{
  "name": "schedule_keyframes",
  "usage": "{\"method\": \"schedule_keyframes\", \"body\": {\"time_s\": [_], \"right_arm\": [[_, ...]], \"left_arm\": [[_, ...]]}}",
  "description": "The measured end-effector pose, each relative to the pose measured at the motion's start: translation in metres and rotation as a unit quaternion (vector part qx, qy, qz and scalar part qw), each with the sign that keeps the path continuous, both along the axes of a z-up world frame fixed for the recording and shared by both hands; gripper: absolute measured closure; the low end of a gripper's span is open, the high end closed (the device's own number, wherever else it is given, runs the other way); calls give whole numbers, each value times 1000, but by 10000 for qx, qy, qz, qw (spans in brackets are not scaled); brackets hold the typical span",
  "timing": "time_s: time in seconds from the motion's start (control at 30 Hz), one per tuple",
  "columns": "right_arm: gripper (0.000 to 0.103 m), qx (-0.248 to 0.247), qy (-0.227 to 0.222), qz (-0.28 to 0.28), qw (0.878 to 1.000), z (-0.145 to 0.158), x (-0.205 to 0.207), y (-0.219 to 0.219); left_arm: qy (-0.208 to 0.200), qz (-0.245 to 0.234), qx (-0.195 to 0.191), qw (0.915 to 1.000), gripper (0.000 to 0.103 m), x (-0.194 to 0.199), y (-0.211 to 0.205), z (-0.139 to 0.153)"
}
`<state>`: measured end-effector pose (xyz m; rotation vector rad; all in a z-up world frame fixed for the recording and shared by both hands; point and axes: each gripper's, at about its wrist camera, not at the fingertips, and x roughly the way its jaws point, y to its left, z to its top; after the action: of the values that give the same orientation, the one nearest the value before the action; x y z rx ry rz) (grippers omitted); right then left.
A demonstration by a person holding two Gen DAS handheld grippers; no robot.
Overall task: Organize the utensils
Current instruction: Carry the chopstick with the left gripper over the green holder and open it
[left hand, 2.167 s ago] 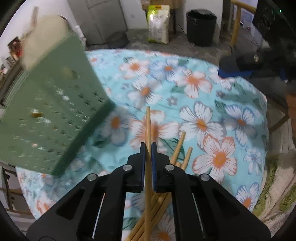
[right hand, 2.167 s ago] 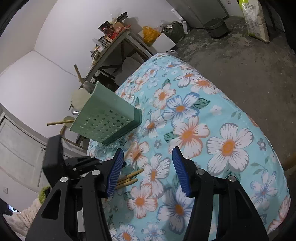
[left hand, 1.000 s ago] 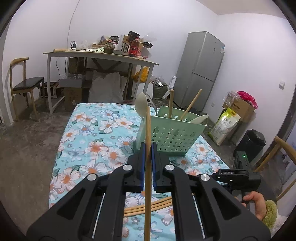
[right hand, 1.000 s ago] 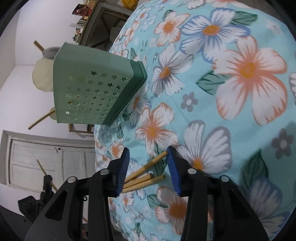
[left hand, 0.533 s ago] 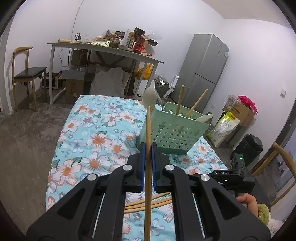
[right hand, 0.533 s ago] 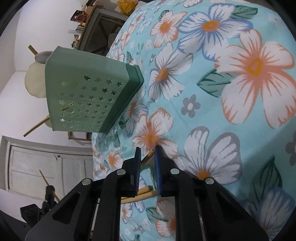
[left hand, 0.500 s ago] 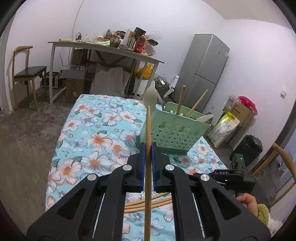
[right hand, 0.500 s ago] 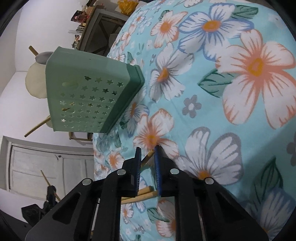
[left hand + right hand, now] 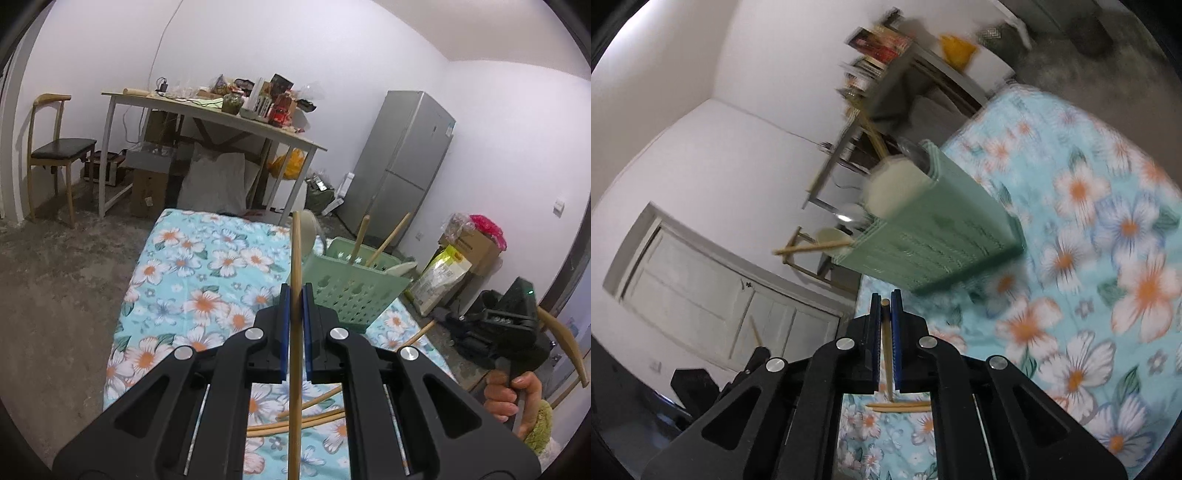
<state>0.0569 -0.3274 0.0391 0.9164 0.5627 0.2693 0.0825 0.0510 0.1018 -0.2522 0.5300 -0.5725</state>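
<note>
My left gripper is shut on a long wooden chopstick and holds it upright above the floral table. A green perforated utensil basket stands ahead to the right, with wooden sticks and pale spoons in it. My right gripper is shut on another wooden chopstick, lifted off the cloth, with the basket just ahead. Loose chopsticks lie on the cloth under my left gripper, and they also show in the right wrist view.
The right gripper body and the hand on it sit at the table's right edge. A cluttered desk, a chair, a fridge and bags stand beyond the table on the grey floor.
My right gripper has closed on a chopstick and lifted it off the cloth, swinging up toward the basket. My left gripper still holds its chopstick and has risen slightly.
</note>
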Motion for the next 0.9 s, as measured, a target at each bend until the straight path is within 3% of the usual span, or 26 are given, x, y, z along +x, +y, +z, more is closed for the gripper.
{"method": "schedule_keyframes", "body": {"time_s": [0.2,0.5,0.6,0.77,0.9], "right_arm": [[98,-640,-545,-193,9963,47,-24,-3],[98,-660,-663,-519,9943,54,-56,-25],[98,-647,-654,-598,9940,53,-61,-29],[98,-694,-652,-640,9934,47,-62,-36],[98,-527,-605,-619,9949,39,-60,-43]], "left_arm": [[-206,-194,-250,9993,98,12,-6,22],[-1053,-296,-724,9914,98,39,-42,79],[-742,-355,-663,9944,98,67,-69,84],[-303,-363,-976,9941,98,115,-102,90],[-452,-199,-1107,9926,98,132,-126,100]]}}
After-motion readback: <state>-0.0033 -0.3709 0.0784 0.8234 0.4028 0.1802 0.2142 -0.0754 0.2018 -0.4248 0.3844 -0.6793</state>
